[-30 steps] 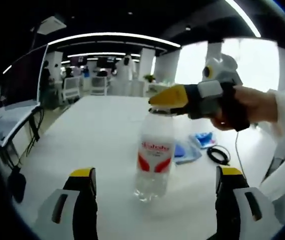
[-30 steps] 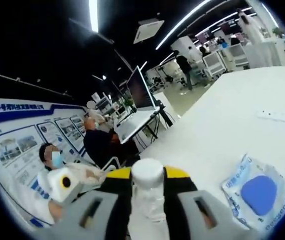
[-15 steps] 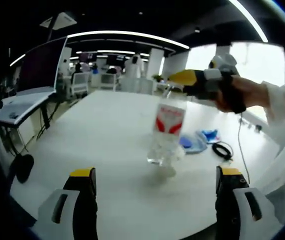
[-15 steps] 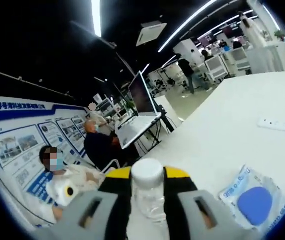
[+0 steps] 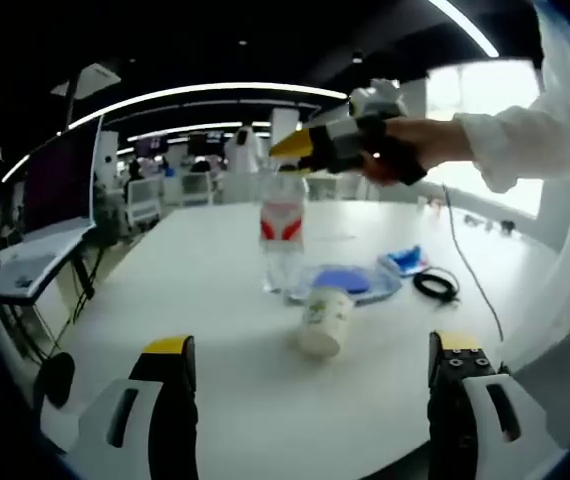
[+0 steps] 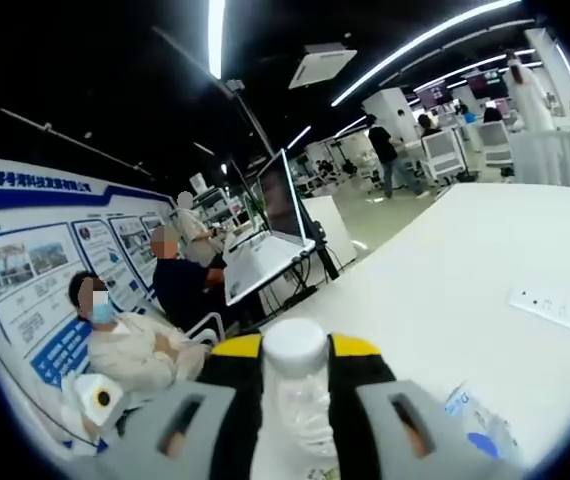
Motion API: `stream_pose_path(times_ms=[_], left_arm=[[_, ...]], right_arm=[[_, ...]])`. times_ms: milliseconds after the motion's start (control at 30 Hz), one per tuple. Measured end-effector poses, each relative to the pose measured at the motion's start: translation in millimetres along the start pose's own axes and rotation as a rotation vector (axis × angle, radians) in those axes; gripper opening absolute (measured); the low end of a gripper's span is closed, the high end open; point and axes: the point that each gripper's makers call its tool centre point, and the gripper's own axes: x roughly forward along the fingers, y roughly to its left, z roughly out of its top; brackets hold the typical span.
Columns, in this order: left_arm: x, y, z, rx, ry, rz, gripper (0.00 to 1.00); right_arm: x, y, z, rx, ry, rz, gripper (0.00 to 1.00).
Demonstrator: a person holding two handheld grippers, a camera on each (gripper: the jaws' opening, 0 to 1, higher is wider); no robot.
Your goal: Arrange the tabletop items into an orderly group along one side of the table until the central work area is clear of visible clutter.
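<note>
White and long, the table (image 5: 165, 300) runs back toward an open office with strip lights overhead. The right gripper (image 5: 310, 155), seen in the left gripper view at about one o'clock, has its yellow-tipped jaws clamped on the neck of a clear water bottle (image 5: 282, 235) with a red and white label; in the right gripper view the white cap sits squeezed between the two jaws at six o'clock. Whether the bottle's base rests on the table or hangs just above it I cannot tell. The left gripper (image 5: 310, 400) holds nothing, its jaws standing wide apart at the bottom of its own view.

Just beside the bottle, toward four o'clock, lies a flat blue-and-clear packet (image 5: 350, 283), and a pale paper cup (image 5: 323, 320) lies tipped on its side at the packet's near edge. A smaller blue packet (image 5: 405, 262) and a coiled black cable (image 5: 435, 286) lie further toward three o'clock. A white power strip (image 6: 555, 305) lies on the far stretch of the table (in the right gripper view).

By my reading the job is in an early stage: things are loosely gathered but not lined up. The bottle is being carried, and the cup, the packets and the cable remain to be placed.
</note>
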Motion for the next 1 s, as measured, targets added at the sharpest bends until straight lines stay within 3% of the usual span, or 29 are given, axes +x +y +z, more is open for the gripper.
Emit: stream_pose_path(times_ms=[133,200,267,367,467,800,1000], left_arm=[[-1.5,6.2,-3.1,0.02,0.002,0.007,0.89],[2.1,17.2,-8.6,0.011,0.009,0.06,0.84],[3.8,20.3,-13.3,0.034,0.049,0.064,0.78],[-3.1,34.4,0.2,0.015,-0.035,0.133,0.79],[-5.4,44.0,0.4,0.023,-0.037,0.181,0.79],[-4.1,41.7,-4.5,0.045,-0.018,0.161,0.76],[-6.8,49.7,-4.4,0.029,-0.024,0.187,0.75]], right_arm=[[6.8,-10.8,7.4,-0.035,0.006,-0.005,0.21],[11.6,-14.9,9.2,-0.067,0.015,-0.002,0.21],[17.2,-19.5,9.9,-0.083,0.026,-0.003,0.21],[24.8,-27.6,11.0,-0.078,0.03,-0.011,0.22],[33.8,-34.9,10.7,-0.075,0.043,-0.016,0.21],[67.1,-53.9,4.2,-0.116,0.088,-0.029,0.22],[82.4,-64.6,-0.9,-0.113,0.102,-0.036,0.22]])
